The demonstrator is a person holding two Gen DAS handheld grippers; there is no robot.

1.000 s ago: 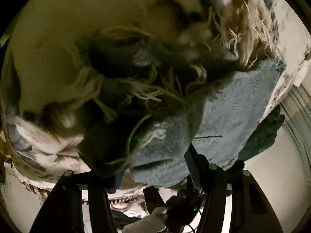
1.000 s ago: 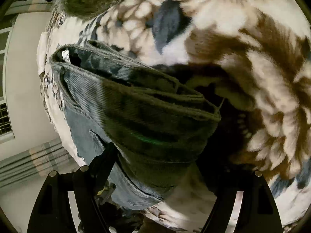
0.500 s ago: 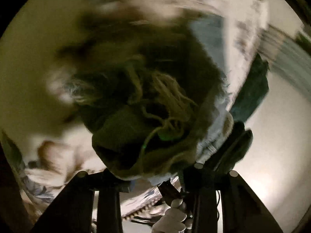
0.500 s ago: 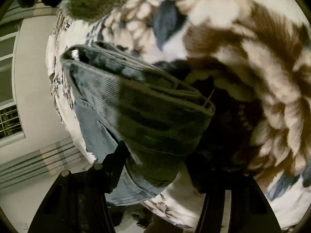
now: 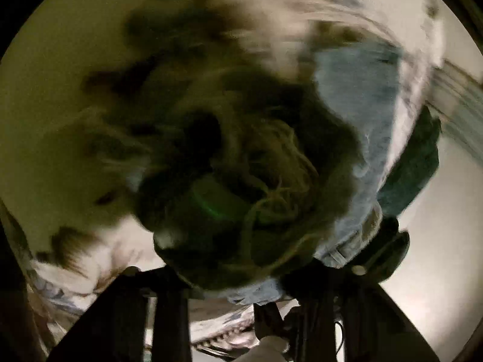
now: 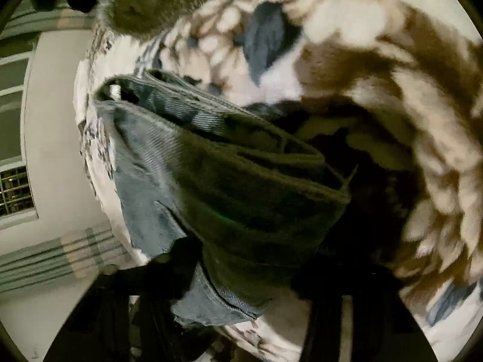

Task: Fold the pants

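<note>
Both claws are clamped on the pants right now: my left claw (image 5: 241, 274) at the bottom centre of its view grips a bunched, frayed end of the jeans (image 5: 356, 126), pale loose threads (image 5: 271, 181) curling just above the fingers, and the picture is smeared with blur. Denim runs up toward the upper right of that frame, over the floral blanket (image 5: 347, 9). A dark green cloth (image 5: 416, 169) sits at the right edge, beside the denim. My right claw (image 6: 241, 274), low in its view, pinches a thick folded stack of the jeans (image 6: 241, 181), layered edges fanning toward the upper left. Brown-and-cream floral blanket (image 6: 377, 60) fills the right of that frame, and a window (image 6: 15, 190) shows at far left.
</note>
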